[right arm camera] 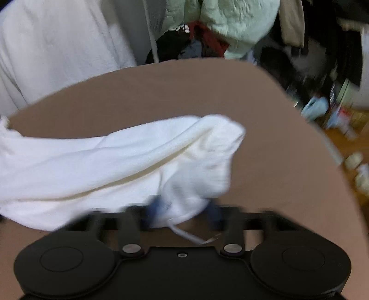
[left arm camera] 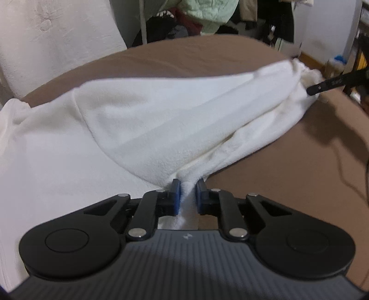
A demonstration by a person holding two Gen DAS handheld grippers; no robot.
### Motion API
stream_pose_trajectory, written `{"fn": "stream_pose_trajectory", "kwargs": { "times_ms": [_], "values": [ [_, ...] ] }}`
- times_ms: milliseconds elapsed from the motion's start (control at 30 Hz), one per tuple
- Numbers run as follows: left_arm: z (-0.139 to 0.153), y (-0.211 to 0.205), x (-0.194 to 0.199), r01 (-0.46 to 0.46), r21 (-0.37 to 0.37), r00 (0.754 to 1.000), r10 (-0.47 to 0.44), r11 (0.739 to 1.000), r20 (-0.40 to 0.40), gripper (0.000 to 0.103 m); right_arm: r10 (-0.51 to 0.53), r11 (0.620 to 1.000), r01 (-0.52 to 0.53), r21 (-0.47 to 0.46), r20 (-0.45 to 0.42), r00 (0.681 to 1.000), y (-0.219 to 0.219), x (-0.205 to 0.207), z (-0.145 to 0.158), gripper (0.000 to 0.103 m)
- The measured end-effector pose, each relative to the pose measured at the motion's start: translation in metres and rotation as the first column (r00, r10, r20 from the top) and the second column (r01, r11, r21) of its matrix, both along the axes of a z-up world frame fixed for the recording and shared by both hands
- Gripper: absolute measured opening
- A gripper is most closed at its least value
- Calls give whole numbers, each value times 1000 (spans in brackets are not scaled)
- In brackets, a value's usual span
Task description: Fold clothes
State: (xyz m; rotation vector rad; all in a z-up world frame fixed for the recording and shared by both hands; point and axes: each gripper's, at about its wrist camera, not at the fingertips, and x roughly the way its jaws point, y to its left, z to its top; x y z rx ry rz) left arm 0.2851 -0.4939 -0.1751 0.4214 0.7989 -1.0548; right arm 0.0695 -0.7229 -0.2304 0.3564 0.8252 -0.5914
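A white fleece garment lies partly lifted over a brown-covered surface. My left gripper is shut on a bunched fold of it, with the cloth pinched between the blue pads. A raised fold runs from there to the far right, where a black finger of my right gripper meets the gathered end. The right wrist view is blurred. In it, the white garment stretches away to the left, and my right gripper is shut on its near end. A thin white cord hangs below the jaws.
A pale hanging cloth stands at the back left. Piled clothes, among them a light green one, sit behind the far edge. At the right edge the surface drops to a wooden floor with small items. A dark cable crosses the brown cover.
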Motion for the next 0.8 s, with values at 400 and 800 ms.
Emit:
{"fn": "stream_pose_trajectory", "kwargs": {
  "times_ms": [400, 800],
  "values": [
    [-5, 0, -9, 127, -24, 981, -129, 992, -142, 30, -76, 996, 67, -53, -185, 980, -11, -16, -7, 13],
    [48, 6, 132, -31, -160, 999, 33, 987, 8, 67, 108, 982, -108, -157, -10, 994, -16, 0, 78, 68]
  ]
}}
